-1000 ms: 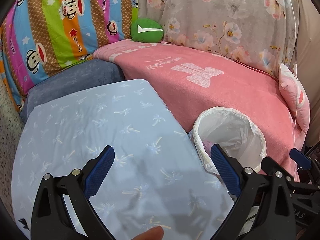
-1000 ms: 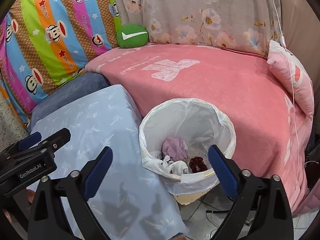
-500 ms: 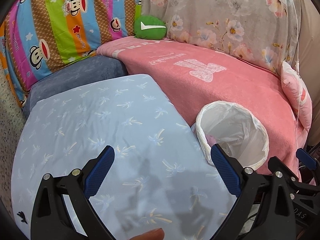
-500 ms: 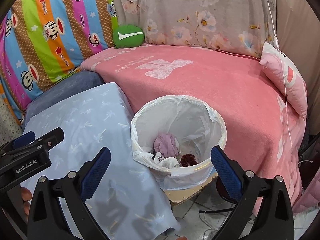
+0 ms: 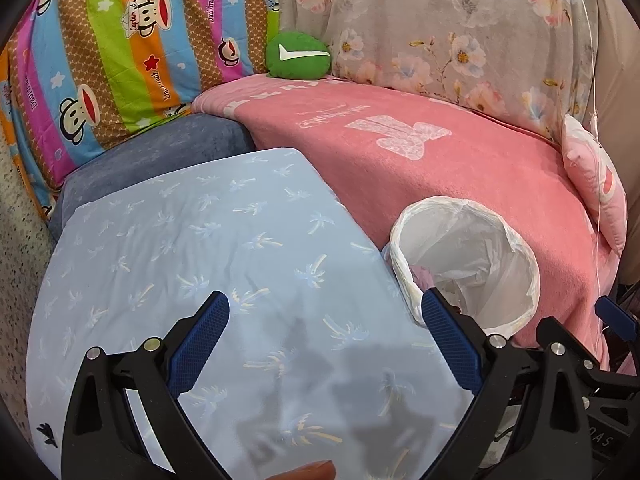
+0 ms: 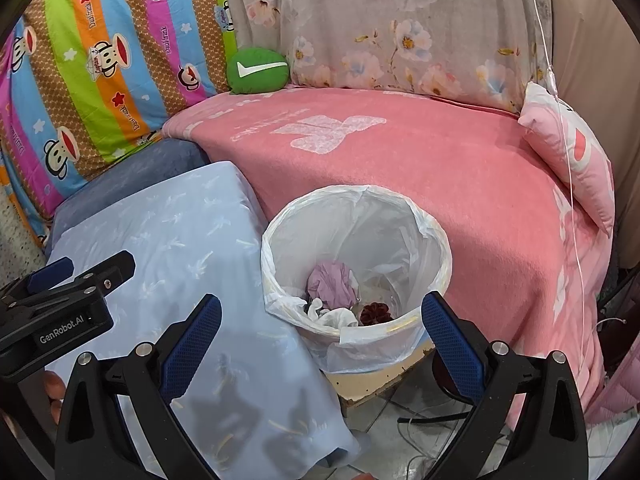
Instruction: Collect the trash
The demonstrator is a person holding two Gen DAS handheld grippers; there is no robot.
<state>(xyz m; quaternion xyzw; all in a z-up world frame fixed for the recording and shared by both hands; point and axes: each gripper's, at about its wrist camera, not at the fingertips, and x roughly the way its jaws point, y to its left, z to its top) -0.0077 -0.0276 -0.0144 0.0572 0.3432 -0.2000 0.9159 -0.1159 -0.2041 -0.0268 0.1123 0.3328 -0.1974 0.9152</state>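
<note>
Both grippers are spread wide with nothing between the blue pads. Left gripper points toward 12 o'clock, a fingertip peeking in at 6 o'clock, probably the thumb. Right gripper points the same way, jaws just as wide, the left one sitting at its 9 o'clock.

the striped monkey-print cover at the upper left of both views carries the words "daul frank" along its stripes, and "captain" on the hat of one monkey. in the right wrist view, "genrobot.ai" stands in white on the black body of the left gripper at the left edge. the green cushion near top centre bears a white swoosh-like mark. white lettering on the pink blanket is too faint to read.
</note>
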